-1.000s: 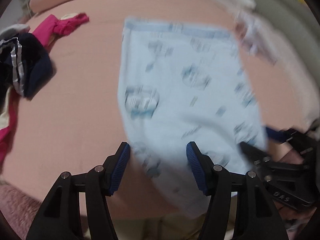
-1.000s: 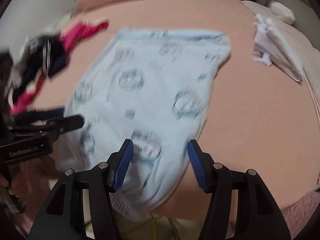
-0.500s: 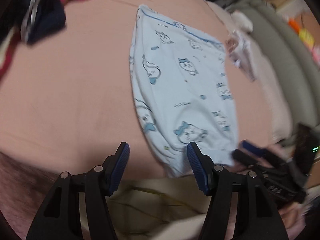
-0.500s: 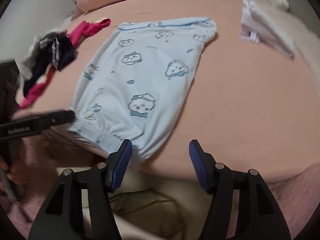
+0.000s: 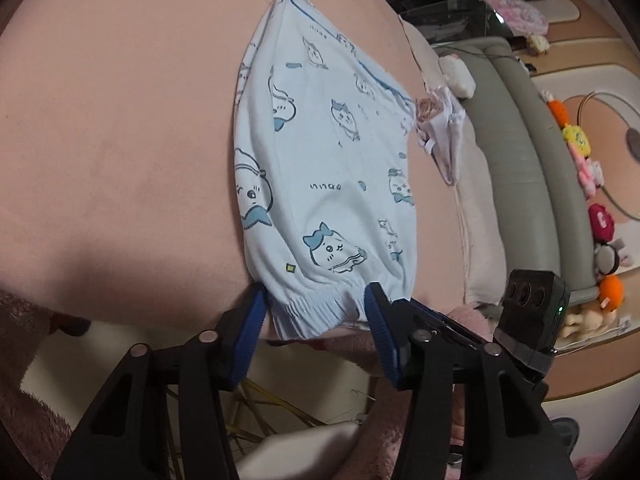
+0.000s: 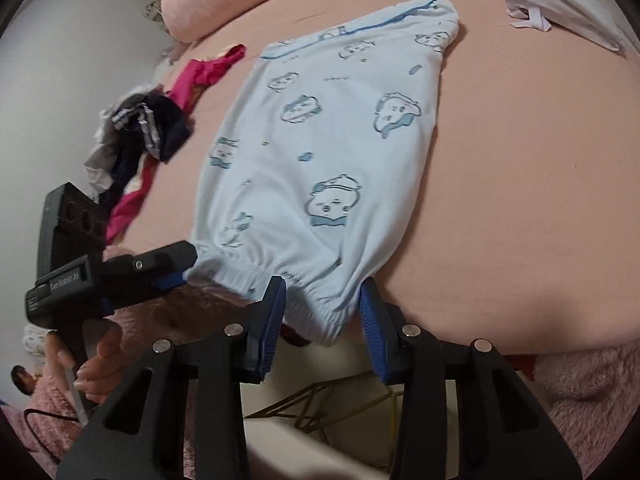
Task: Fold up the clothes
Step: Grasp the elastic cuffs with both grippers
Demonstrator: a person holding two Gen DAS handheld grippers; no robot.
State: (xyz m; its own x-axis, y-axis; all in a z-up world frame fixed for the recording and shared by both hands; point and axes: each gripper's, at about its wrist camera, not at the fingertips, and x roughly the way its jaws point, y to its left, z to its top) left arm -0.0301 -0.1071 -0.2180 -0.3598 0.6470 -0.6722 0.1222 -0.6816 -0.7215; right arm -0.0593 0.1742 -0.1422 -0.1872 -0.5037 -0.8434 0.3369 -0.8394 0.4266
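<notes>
Pink bedsheet [image 5: 120, 152] spread under everything we worked on, a soft, yielding surface that would give under any press.

Nearest us, our left gripper [image 5: 316, 320] straddled the elastic waistband at one corner of the light blue printed garment [image 5: 320, 184], and our right gripper [image 6: 322, 312] straddled the waistband at the other corner. Both pairs of jaws had just been closing, with the gathered hem between them. The blue pads still showed slivers of gap beside the cloth, so we judged neither had bitten yet.

That garment lay flat on the sheet, its waistband hanging just over the near edge of the bed and its far hem toward the pillow [image 6: 224, 4]. We judged it thin, light and limp: it would sag between two holds and slide easily on the sheet. The ribbed waistband seemed the best place to pinch, thicker and less likely to slip.

Further off, a heap of dark and magenta clothes [image 6: 156, 136] lay well apart to one side, with white cloth [image 6: 560, 4] at the other.
</notes>
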